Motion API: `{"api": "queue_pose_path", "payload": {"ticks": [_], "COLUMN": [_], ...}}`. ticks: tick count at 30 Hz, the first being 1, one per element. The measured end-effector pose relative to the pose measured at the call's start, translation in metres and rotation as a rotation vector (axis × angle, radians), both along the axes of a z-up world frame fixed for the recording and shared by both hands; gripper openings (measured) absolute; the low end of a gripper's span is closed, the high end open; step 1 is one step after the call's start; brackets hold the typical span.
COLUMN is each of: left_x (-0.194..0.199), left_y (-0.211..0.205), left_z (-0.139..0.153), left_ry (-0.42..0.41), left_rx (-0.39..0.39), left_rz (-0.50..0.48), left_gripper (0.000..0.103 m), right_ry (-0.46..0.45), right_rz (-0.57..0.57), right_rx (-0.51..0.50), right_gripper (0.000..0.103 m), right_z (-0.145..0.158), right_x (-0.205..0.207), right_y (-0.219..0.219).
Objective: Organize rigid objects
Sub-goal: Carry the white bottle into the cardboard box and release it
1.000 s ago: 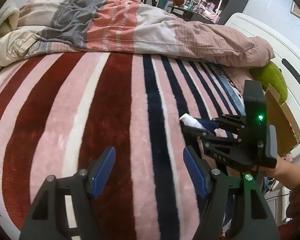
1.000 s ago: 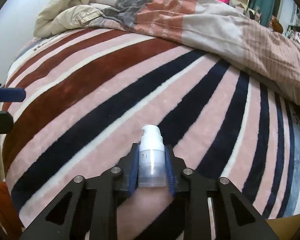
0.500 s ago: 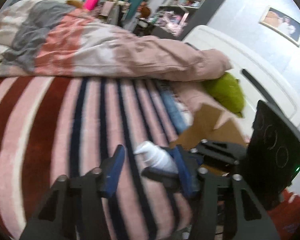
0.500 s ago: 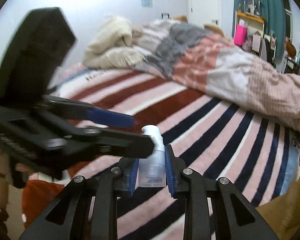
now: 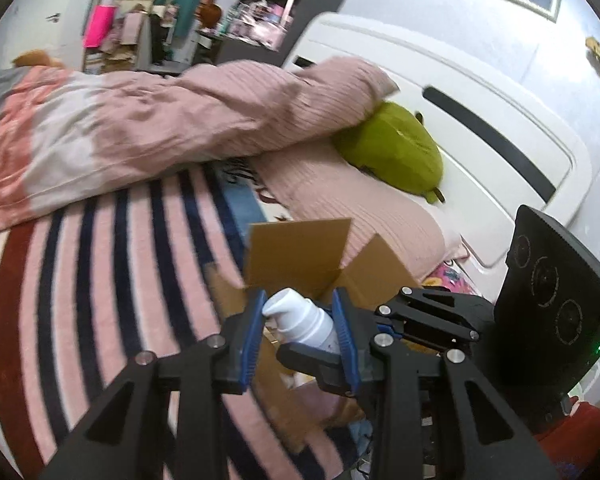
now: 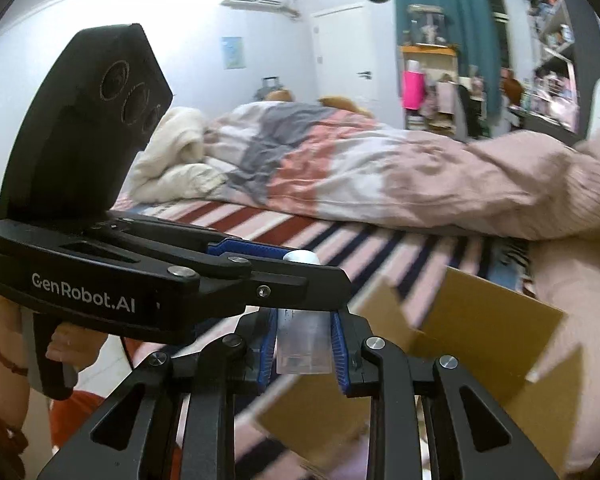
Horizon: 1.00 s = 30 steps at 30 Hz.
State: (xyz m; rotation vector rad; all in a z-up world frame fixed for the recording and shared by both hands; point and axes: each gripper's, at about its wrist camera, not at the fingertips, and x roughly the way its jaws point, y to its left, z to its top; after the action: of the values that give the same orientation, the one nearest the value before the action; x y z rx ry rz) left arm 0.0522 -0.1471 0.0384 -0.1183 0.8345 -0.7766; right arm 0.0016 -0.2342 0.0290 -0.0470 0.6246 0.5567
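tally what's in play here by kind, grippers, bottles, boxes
grippers: 2, the left gripper and the right gripper, both closed on the same bottle
pump bottles: 1, the white pump bottle
cardboard boxes: 1, the open cardboard box on the striped blanket
total: 4

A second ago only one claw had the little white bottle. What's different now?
The left gripper swung over from the striped blanket and closed its blue fingers around the white pump bottle. The right gripper kept its hold on the bottle's clear body, so both grip it now. Both moved toward the open cardboard box. The bedding stayed as it was.
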Motion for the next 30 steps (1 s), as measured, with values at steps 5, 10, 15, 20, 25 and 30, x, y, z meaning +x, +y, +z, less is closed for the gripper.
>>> {"api": "queue_pose_path", "payload": {"ticks": [5,10,15,20,25,30], "left_x": [0.012,0.02,0.022,0.016,0.004,-0.012], "left_y": [-0.042,-0.064,-0.073,-0.053,-0.024,0.004], "left_z": [-0.012,-0.023,-0.024,-0.015,-0.003,0.008], "left_ry": [0.029,0.057,0.057,0.005,-0.074,-0.15], "left_rx": [0.032,0.047,0.067,0.063,0.088,0.116], "left_rz": [-0.054,-0.09,-0.087,-0.01,0.102,0.216], "left_gripper": [0.031,0.031,0.063,0.083,0.085,0.087], "right_ry": [0.051,0.102,0.143,0.168,0.162,0.121], "right_rz": [-0.072,-0.111,-0.14,-0.152,-0.146,-0.142], "right_rx": [-0.039,-0.082,-0.118,-0.119,-0.124,-0.129], "right_gripper": [0.02,0.02,0.02,0.035,0.043,0.059], "right_z": [-0.008,-0.018,-0.027,-0.031,-0.028,-0.019], "right_x": [0.007,0.013,0.013,0.013,0.011,0.005], "right_y": [-0.035,-0.057,-0.066,-0.068,-0.064,-0.056]}}
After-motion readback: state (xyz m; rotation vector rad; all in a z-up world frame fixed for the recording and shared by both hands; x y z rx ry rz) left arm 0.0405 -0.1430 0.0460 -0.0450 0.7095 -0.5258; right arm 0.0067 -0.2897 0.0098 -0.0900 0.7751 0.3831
